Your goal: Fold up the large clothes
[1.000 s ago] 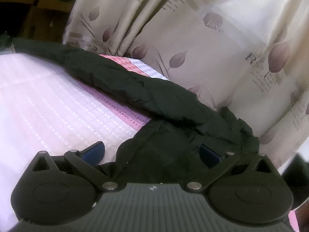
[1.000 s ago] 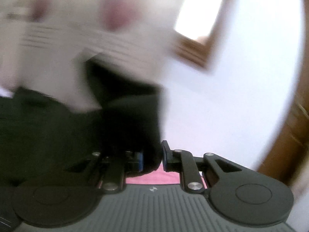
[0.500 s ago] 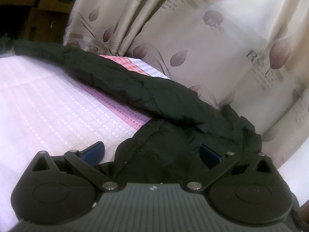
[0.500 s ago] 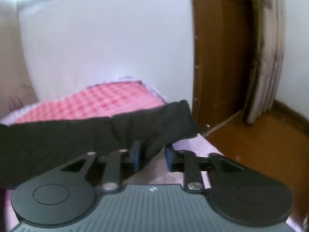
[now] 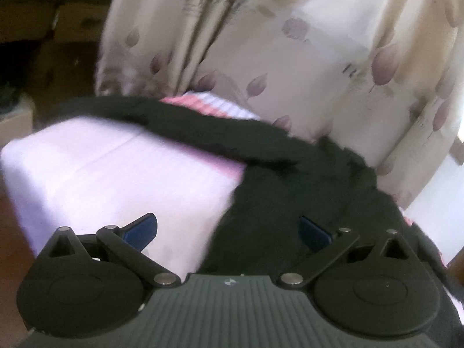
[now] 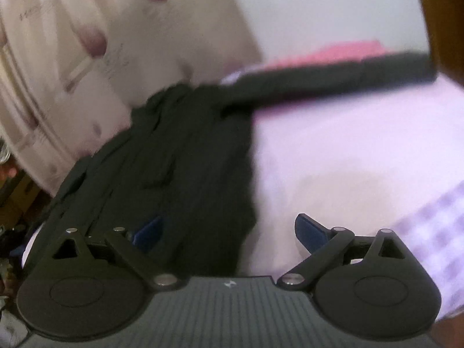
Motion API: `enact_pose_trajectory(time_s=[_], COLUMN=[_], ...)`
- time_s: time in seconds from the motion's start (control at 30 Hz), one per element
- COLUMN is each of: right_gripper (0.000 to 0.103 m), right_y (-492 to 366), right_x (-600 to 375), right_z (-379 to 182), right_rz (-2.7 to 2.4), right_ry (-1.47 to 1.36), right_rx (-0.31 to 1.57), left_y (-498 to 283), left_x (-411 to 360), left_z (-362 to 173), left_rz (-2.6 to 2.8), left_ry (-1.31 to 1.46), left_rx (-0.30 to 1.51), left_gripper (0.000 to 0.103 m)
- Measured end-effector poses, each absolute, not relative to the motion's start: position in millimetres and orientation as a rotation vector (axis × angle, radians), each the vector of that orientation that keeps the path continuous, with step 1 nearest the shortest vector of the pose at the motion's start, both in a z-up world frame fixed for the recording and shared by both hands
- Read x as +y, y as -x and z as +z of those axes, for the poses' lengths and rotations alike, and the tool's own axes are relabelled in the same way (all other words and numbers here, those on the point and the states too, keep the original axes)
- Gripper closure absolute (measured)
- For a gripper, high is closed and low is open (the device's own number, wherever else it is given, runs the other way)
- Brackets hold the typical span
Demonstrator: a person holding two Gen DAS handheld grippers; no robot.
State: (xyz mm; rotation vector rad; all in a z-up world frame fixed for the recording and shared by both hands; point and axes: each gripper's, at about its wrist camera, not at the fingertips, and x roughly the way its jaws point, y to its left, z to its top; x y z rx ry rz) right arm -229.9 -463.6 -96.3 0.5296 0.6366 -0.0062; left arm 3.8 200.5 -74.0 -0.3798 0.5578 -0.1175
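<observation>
A large black garment (image 5: 278, 191) lies spread on a bed with a pink-white cover (image 5: 116, 174). One long sleeve (image 5: 179, 124) stretches to the left in the left wrist view. In the right wrist view the garment's body (image 6: 185, 168) lies at centre left and its other sleeve (image 6: 333, 75) stretches to the right. My left gripper (image 5: 229, 229) is open and empty over the garment's near edge. My right gripper (image 6: 229, 232) is open and empty, over the garment's edge. Both views are motion-blurred.
A cream curtain with a leaf print (image 5: 290, 43) hangs behind the bed; it also shows in the right wrist view (image 6: 87, 43). Cardboard boxes (image 5: 72, 23) stand at far left. A brown wooden door frame (image 6: 443, 14) is at far right. The bed's left corner (image 5: 8, 156) drops to the floor.
My right gripper has opened, let go of the sleeve end and swung back over the garment's body. My left gripper has pulled back a little, still open.
</observation>
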Motion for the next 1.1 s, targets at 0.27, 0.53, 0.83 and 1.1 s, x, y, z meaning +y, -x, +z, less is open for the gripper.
enact_pose_trajectory(time_s=[0.27,0.53,0.83,1.1], right_gripper=[0.073,0.080,0.081,0.048], right_y=[218.6,231.0,258.0,264.2], right_x=[-428.2,-428.5,-413.8,-430.4], right_z=[-97.7,-100.0,-102.1,-85.7], right_rz=[0.016,0.024,0.082,0.081], right_ry=[-0.484,-0.582,-0.649,-0.720], right_rx=[0.662,0.665,0.715,0.668], left_y=[18.9,10.1,22.2,36.4], left_x=[219.7,212.9,221.8,217.2], left_z=[-102.5,-122.5,-92.8,-64.8], left_rz=[-0.193,-0.379,-0.341,-0.261], left_ry=[0.428,0.541,0.434,0.367], left_rx=[0.683,0.793,0.724,0.619], left_gripper=[0.003,0.083,0.084,0.036])
